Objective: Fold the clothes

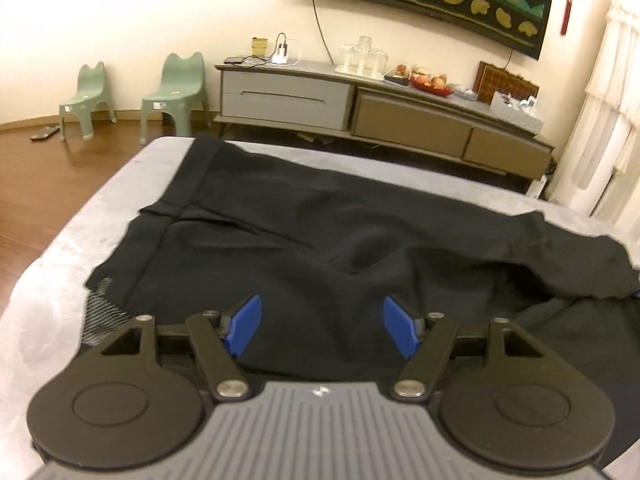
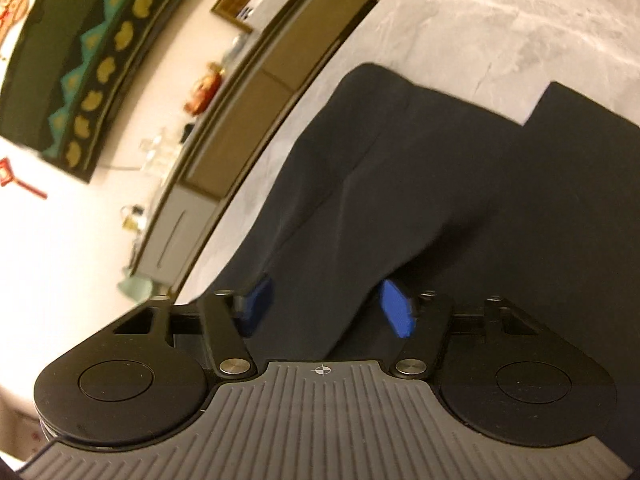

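Dark garment (image 1: 320, 232) is lying spread on the grey marbled table (image 1: 60, 248), filling the centre of the left wrist view. A seamed band, likely a waistband, is running from upper centre down to mid left, with a patch of light mesh lining showing at lower left. Fabric is rumpling into loose ridges at centre right, and 1 layer is being seen draped over another at the right edge.

In the right wrist view the garment (image 2: 400, 200) is appearing as 2 leg-like panels reaching toward the upper right of the frame, their ends lying separately on the table (image 2: 500, 20), a wedge of bare top between them. Trousers or shorts are being assumed.

Left gripper (image 1: 322, 328): jaws are standing wide apart, nothing is being held, cloth is only being seen beyond the blue pads (image 1: 246, 324). Right gripper (image 2: 328, 306): also wide apart, hovering over the fabric, nothing clamped.

Progress judgement: no tidy folded stack is being shown. The overlapped layer at right could be a partial fold or just a loose drape; it cannot be told. The garment is being judged as still needing flattening and folding into a compact shape.
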`<action>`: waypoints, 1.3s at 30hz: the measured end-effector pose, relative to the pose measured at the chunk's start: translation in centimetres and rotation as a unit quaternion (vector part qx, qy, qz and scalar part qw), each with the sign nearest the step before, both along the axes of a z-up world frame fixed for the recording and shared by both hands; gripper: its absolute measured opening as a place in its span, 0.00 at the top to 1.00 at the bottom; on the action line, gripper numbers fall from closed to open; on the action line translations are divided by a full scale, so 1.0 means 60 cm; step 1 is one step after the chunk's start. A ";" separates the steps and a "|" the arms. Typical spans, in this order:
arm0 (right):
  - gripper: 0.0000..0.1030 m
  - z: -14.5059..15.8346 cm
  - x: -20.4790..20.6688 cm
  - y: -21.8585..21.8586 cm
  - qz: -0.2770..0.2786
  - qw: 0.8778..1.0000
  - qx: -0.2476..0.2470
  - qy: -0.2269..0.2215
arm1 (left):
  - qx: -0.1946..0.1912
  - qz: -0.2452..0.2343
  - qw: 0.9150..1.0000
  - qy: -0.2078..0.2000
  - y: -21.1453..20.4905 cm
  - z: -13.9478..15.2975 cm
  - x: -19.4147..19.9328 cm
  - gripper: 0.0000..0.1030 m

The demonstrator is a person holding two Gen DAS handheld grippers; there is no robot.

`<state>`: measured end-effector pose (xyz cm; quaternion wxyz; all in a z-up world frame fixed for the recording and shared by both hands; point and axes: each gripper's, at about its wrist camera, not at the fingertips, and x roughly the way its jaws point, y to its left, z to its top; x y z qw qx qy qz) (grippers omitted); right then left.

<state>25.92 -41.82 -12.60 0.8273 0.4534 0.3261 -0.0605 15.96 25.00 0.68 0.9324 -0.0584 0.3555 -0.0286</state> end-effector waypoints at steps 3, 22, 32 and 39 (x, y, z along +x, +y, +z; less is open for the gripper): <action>0.98 0.002 0.026 0.015 0.002 0.998 -0.044 0.033 | -0.022 0.003 1.000 0.000 -0.004 0.000 0.016 0.33; 1.00 0.069 -0.222 -0.007 0.010 0.997 -0.066 0.025 | -0.276 0.041 0.958 0.071 0.022 -0.039 0.085 0.15; 0.98 0.061 -0.239 -0.043 0.005 0.999 -0.046 0.027 | -0.284 0.076 0.942 0.162 -0.052 -0.090 0.237 0.33; 1.00 0.064 -0.255 -0.056 0.011 0.998 -0.065 0.016 | -0.301 0.063 0.951 0.036 -0.018 0.008 0.129 0.99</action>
